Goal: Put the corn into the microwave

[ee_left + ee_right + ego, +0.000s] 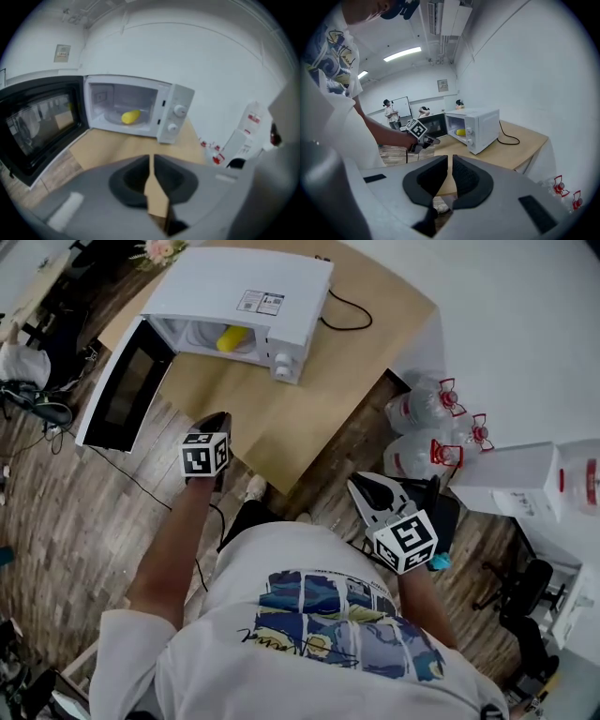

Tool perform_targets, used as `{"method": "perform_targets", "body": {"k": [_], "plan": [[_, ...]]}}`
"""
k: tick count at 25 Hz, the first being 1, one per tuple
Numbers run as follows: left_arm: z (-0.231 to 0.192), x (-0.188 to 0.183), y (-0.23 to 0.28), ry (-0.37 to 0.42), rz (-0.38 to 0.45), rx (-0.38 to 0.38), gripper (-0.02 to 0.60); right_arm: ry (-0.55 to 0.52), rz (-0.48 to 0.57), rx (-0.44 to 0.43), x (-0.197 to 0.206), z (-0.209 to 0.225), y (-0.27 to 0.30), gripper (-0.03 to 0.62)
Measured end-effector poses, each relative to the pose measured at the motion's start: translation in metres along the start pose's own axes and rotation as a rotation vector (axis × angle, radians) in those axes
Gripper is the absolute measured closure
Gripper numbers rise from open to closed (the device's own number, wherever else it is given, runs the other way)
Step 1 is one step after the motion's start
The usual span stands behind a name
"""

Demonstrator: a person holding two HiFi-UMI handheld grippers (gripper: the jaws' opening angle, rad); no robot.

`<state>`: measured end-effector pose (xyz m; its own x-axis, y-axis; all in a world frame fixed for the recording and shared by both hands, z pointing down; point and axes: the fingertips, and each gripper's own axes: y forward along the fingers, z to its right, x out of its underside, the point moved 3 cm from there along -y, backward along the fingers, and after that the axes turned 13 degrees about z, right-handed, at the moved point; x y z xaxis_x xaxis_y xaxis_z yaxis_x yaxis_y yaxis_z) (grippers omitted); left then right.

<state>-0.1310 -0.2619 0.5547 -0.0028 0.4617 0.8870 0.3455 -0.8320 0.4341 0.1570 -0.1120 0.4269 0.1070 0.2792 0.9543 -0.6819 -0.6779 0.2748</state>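
Note:
The yellow corn (232, 337) lies inside the white microwave (246, 294), whose door (125, 385) hangs open to the left. In the left gripper view the corn (131, 116) rests on the turntable, well ahead of the jaws. My left gripper (219, 419) hovers over the floor beside the table's near edge, in front of the open door, jaws together and empty (151, 159). My right gripper (362, 487) is held back near the person's body, pads nearly touching with nothing between them (450, 161). It looks toward the microwave (480, 124) and the left gripper (426, 138).
The microwave stands on a light wooden table (309, 399), with a black cable (349, 317) trailing behind it. Large water bottles (422, 409) with red caps and a white box (520, 479) stand on the floor at right. People (391, 112) stand far off in the room.

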Motion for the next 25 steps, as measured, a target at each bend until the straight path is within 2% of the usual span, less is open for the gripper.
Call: {"method": "perform_targets", "body": {"k": [3, 9, 12, 15, 20, 25], "plan": [[0.021, 0.007, -0.024, -0.020, 0.011, 0.023, 0.571, -0.006, 0.006, -0.038, 0.004, -0.005, -0.007, 0.563], [0.075, 0.020, -0.074, -0.118, 0.077, 0.116, 0.572, -0.021, -0.003, -0.119, 0.019, -0.019, -0.024, 0.569], [0.102, 0.028, -0.097, -0.130, 0.083, 0.162, 0.572, -0.027, -0.008, -0.149, 0.024, -0.026, -0.033, 0.572], [0.134, 0.034, -0.117, -0.107, 0.064, 0.245, 0.572, -0.021, -0.002, -0.165, 0.028, -0.032, -0.043, 0.577], [0.185, 0.033, -0.138, 0.021, 0.041, 0.385, 0.572, -0.014, 0.004, -0.185, 0.034, -0.038, -0.051, 0.579], [0.217, 0.026, -0.148, 0.021, 0.050, 0.449, 0.572, -0.032, 0.011, -0.213, 0.034, -0.045, -0.055, 0.583]]}}
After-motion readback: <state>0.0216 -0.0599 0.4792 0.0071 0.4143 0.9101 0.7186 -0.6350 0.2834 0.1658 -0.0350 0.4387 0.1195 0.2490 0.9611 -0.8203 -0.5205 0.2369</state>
